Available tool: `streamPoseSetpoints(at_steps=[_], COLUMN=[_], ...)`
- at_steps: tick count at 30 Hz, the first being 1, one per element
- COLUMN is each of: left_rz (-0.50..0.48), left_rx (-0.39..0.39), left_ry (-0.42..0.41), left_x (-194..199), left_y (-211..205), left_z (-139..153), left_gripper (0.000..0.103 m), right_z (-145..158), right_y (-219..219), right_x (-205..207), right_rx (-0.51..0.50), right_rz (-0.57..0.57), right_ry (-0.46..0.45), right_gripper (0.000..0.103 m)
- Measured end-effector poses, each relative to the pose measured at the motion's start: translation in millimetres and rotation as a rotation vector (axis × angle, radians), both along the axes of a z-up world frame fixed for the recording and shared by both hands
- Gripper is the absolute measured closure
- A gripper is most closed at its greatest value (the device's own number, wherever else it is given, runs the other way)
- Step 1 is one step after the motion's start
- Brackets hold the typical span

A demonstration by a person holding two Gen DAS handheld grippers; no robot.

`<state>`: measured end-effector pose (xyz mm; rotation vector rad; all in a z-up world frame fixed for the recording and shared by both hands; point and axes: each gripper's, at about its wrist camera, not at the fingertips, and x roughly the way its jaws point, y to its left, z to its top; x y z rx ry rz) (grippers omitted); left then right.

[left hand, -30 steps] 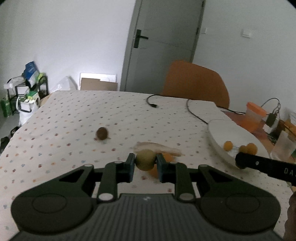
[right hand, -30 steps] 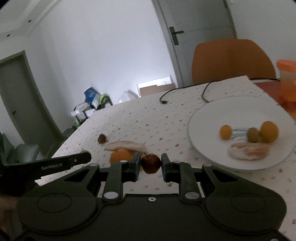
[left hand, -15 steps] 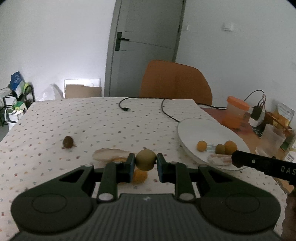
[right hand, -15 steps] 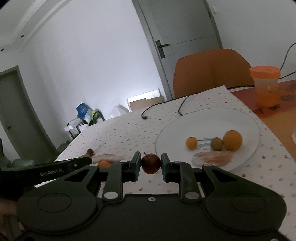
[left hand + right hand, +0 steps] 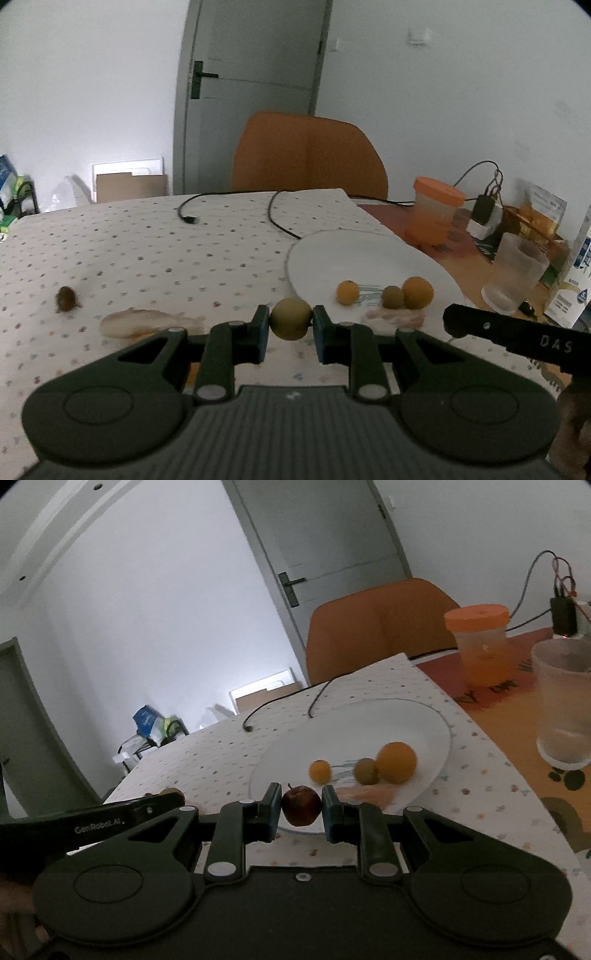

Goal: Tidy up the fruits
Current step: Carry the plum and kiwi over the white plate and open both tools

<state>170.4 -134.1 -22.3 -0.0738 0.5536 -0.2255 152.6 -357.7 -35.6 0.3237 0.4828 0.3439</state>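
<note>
My left gripper (image 5: 291, 320) is shut on a round green-yellow fruit (image 5: 291, 318), held above the dotted tablecloth just left of the white plate (image 5: 354, 254). My right gripper (image 5: 301, 805) is shut on a small dark red apple (image 5: 301, 805) over the plate's (image 5: 388, 723) near rim. On the plate lie a small orange fruit (image 5: 347, 292), a small green fruit (image 5: 393, 297), a larger orange (image 5: 417, 292) and a pale peel piece (image 5: 391, 316). A brown fruit (image 5: 66, 298) and a pale peel (image 5: 147, 322) lie on the cloth at the left.
An orange-lidded jar (image 5: 434, 214), a frosted glass (image 5: 515, 277), a charger (image 5: 484, 218) and cartons stand right of the plate. Black cables (image 5: 236, 210) trail across the far table. An orange chair (image 5: 308, 155) stands behind the table, with a door behind it.
Both grippers have moved to the right toward the plate, each keeping its fruit. The orange that lay below the left gripper is now hidden.
</note>
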Motion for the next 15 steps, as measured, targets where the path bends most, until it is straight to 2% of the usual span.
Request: streamPoseSetpoints(at_steps=[15], left_rz=[-0.049], left_rx=[0.0], left_ry=[0.022], left_x=[34.9], left_y=[-29.4], left_z=[-7.2], left_gripper=[0.08], right_z=[-13.6], right_y=[-22.0], right_x=[21.4], right_rx=[0.014], right_rz=[-0.04], right_ry=[0.026], right_gripper=[0.081])
